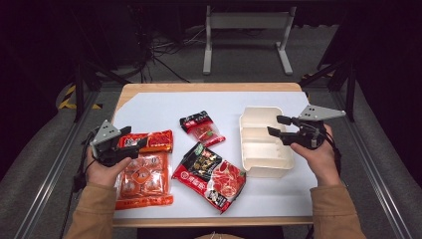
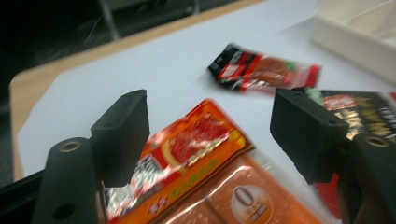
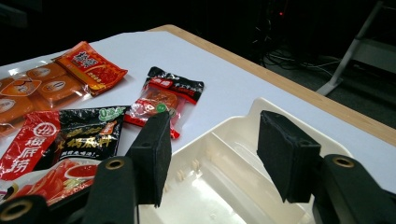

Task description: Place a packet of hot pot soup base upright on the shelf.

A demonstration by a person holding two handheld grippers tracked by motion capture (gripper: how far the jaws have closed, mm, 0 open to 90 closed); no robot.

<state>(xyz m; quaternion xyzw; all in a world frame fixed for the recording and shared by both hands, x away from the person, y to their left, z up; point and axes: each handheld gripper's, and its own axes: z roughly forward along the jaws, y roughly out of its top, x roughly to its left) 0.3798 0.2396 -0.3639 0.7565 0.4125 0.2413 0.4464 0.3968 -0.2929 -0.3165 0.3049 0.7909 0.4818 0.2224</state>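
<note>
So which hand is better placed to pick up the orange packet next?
Left, probably. The left claw hangs with open jaws right over the orange packet, which lies between its pads in the left gripper view. The right claw hangs open over the cream tray, well away from that packet.

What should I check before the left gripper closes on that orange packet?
1. Left gripper jaws open: ok.
2. Orange packet lies between the jaws: ok, pads not yet pressing.
3. Packet free of neighbours: not ok, it rests on the big orange pack.
4. Tray compartments empty: ok.
5. Right gripper open and holding nothing: ok, hovering over the tray.
6. Left view sharp enough to judge alignment: not ok, blurred.
</note>
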